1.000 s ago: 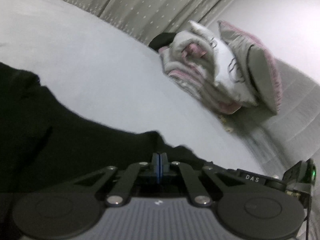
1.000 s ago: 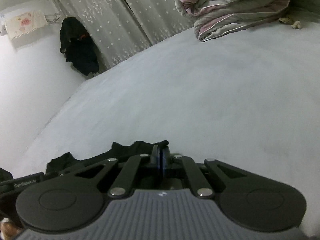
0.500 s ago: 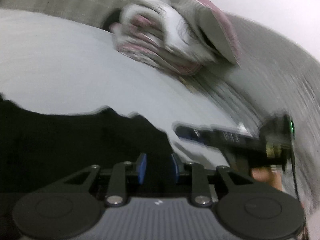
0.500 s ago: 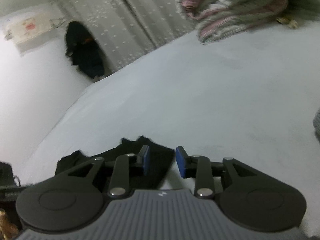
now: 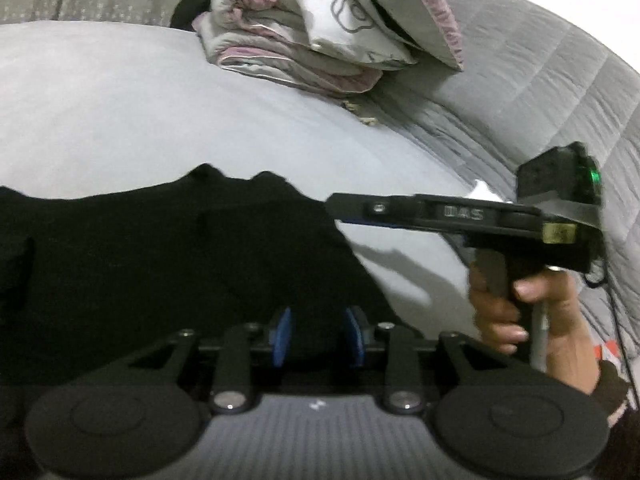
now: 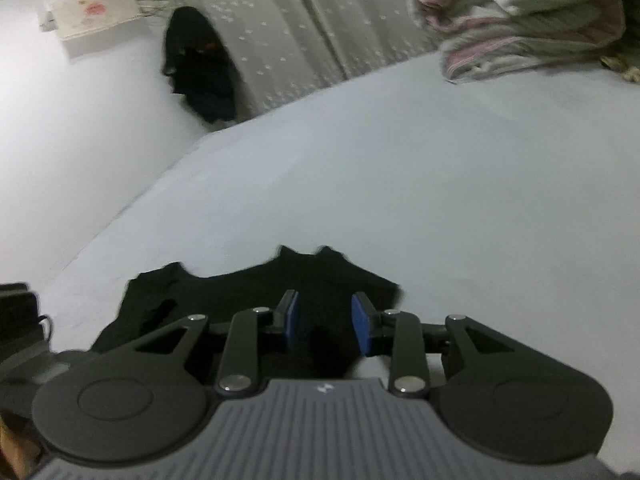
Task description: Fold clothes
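Garment: a black garment (image 5: 168, 264) lies spread on the near part of the grey bed sheet (image 5: 120, 100), its far edge uneven with two small peaks; in the right wrist view the same black garment (image 6: 256, 292) looks like a compact, partly doubled shape with a loose bit sticking out at its left.

Left gripper: the left gripper (image 5: 318, 336) hovers over the near edge of the cloth, its jaws opening, blue pads apart; the dark cloth shows in the gap but the pads do not press on it.

Right gripper: the right gripper (image 6: 324, 326) is partly open above the near right part of the garment, nothing pinched. From the left wrist view its body (image 5: 460, 216) reaches in from the right, held by a hand (image 5: 532, 312).

Progress: the cloth looks let go after one fold, I'd judge; it lies fairly flat but not yet as a neat small packet. At least one more fold and some smoothing of the ragged far edge seem left.

Surroundings: a rolled grey and pink quilt (image 5: 304, 36) with a pillow (image 5: 420, 12) sits at the far end of the bed, well apart from the garment. A dotted curtain (image 6: 304, 32) hangs beyond, with dark clothing (image 6: 200, 72) hanging at the far left.
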Demonstrator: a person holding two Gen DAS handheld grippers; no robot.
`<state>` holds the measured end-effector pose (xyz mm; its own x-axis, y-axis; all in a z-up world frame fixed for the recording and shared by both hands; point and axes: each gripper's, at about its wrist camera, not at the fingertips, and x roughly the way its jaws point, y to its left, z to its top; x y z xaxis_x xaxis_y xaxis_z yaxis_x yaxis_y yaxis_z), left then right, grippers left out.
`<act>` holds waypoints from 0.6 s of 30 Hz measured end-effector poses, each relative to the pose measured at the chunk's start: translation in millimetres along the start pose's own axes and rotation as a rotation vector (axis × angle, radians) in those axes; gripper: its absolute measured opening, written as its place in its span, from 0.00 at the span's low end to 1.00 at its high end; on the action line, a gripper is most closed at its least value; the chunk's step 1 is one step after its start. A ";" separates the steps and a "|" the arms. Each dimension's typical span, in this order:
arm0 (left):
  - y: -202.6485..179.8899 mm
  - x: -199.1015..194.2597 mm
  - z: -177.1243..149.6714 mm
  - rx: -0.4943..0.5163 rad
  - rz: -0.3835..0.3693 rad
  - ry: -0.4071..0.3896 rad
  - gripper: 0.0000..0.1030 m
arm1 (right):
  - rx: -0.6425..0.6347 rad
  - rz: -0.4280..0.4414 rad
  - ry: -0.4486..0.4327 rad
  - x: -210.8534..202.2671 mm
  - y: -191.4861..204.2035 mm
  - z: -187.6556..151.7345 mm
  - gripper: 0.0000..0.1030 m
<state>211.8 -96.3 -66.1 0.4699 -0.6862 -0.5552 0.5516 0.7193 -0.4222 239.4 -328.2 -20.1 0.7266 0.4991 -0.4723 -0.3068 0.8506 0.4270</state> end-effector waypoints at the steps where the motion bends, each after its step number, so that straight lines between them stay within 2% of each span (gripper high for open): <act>1: 1.9 2.4 -1.1 -0.002 0.013 0.007 0.31 | -0.013 0.008 0.003 0.6 3.8 -0.1 0.33; 4: 2.5 1.8 -2.5 -0.011 0.008 0.000 0.32 | -0.052 0.029 0.025 5.5 14.0 -1.8 0.33; 9: 6.9 -8.3 5.9 -0.087 -0.025 -0.041 0.40 | -0.098 0.002 0.065 13.6 24.0 -5.5 0.33; 13: 12.3 -15.3 11.9 -0.140 0.026 -0.064 0.40 | -0.094 0.011 0.024 5.2 26.3 -1.1 0.36; 15: 11.2 -22.9 16.7 -0.172 0.028 -0.080 0.41 | -0.090 0.006 0.009 1.9 27.4 1.0 0.36; 18: 5.8 -40.1 24.4 -0.171 0.052 -0.122 0.54 | -0.066 -0.026 0.034 -3.3 31.4 2.5 0.36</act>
<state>213.0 -67.2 -28.8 0.5807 -0.6480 -0.4929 0.4040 0.7550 -0.5165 228.9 -303.6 -3.2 0.7140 0.4808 -0.5090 -0.3287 0.8720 0.3627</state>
